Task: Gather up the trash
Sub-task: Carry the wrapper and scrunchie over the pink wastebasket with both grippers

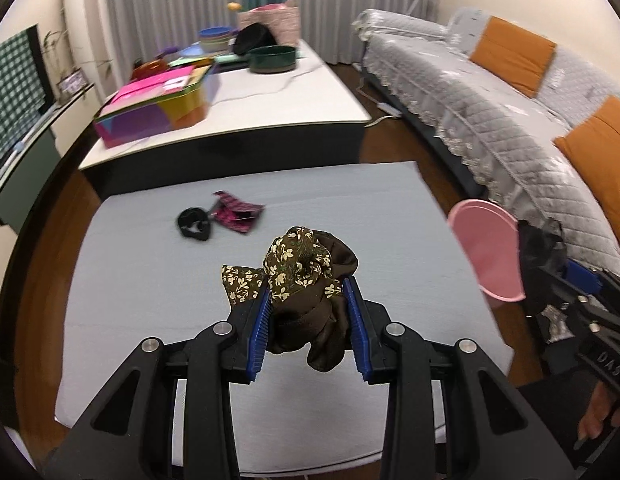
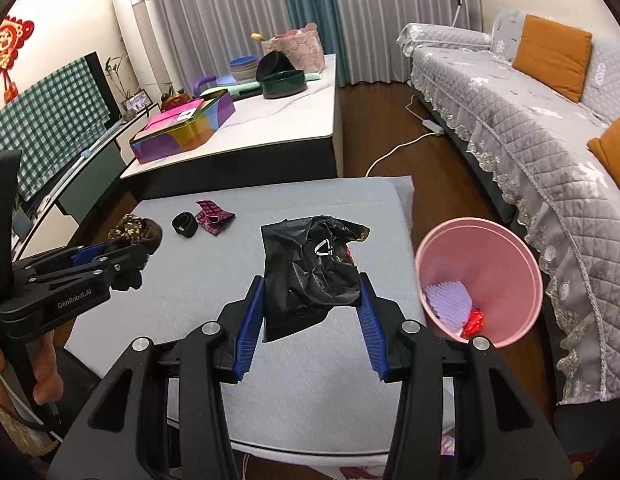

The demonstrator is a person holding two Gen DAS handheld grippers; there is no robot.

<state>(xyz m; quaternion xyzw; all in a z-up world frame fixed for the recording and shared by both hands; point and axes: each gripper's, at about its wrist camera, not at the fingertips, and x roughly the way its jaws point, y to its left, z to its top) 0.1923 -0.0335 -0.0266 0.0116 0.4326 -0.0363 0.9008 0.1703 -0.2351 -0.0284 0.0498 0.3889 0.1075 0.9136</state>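
Observation:
My left gripper is shut on a brown floral cloth scrunchie and holds it above the grey mat; it also shows in the right wrist view. My right gripper is shut on a crumpled black plastic bag above the mat. A pink trash bin stands right of the mat, tilted, with purple and red scraps inside; it shows in the left wrist view too. A black band and a magenta wrapper lie on the mat's far left.
A low white table behind the mat carries a colourful box, bowls and a dark green tub. A grey covered sofa with orange cushions runs along the right. A white cable lies on the wooden floor.

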